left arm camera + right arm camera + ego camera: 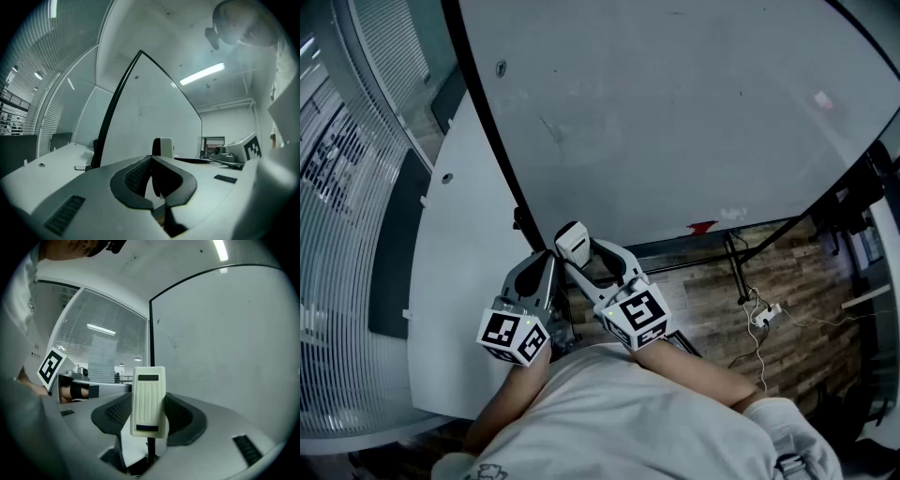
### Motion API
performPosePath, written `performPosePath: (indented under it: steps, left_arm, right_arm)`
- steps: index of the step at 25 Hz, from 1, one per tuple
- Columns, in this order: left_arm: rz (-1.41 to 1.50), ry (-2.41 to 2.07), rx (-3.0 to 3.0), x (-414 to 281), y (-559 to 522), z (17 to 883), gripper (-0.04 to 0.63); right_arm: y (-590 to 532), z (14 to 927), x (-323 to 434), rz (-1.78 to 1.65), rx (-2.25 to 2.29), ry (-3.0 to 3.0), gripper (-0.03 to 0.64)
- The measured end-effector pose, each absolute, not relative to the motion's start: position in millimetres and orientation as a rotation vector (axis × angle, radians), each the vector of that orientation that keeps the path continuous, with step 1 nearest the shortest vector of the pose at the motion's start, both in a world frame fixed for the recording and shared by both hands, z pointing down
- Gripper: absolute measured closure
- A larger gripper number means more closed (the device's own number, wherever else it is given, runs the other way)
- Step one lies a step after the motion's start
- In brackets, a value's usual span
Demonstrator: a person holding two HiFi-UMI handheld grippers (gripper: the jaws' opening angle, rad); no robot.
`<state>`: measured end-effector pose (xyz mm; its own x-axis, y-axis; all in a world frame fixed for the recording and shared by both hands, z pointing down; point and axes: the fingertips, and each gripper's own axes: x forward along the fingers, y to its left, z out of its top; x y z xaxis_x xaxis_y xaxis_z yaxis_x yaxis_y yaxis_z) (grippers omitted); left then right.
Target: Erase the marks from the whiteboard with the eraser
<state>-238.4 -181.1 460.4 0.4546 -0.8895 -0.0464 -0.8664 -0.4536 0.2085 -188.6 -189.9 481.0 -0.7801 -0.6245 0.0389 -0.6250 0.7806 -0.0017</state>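
Holding a white whiteboard eraser upright, the right tongs have both padded jaws pressed against its long sides, with its ribbed back towards the gripper camera. The left tongs are closed tip to tip with nothing between them.

In the head view both sit below the whiteboard, near its lower left corner. The eraser there is close to the dark frame, and contact with the board is not evident. The board looks almost clean. A faint grey stroke shows on its upper left area and a small pink smudge far to its right. A small red thing at the bottom edge is too small to identify.

The step in hand appears to be bringing the eraser up to the remaining marks. To do it well, its far face should probably meet the board flat, not on an edge. Firm, overlapping strokes would likely suit the grey stroke first. The grip should stay tight enough that the eraser does not twist. The left tongs are best kept off the board.
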Motion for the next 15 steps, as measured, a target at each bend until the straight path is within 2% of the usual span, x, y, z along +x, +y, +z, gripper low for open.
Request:
performPosePath:
  steps: [7,15]
  left_arm:
    - [-0.211,-1.554,2.547,-237.4,-180.3,464.2,0.588]
    - [-0.171,-1.578,2.536,-238.2,-183.5,462.5,0.588]
  right_arm:
    - [-189.9,481.6,-187.6,0.021,1.022,-2.927,0.388]
    - [-195.8,470.7,-200.7,-0.151,0.942,-2.856,0.388]
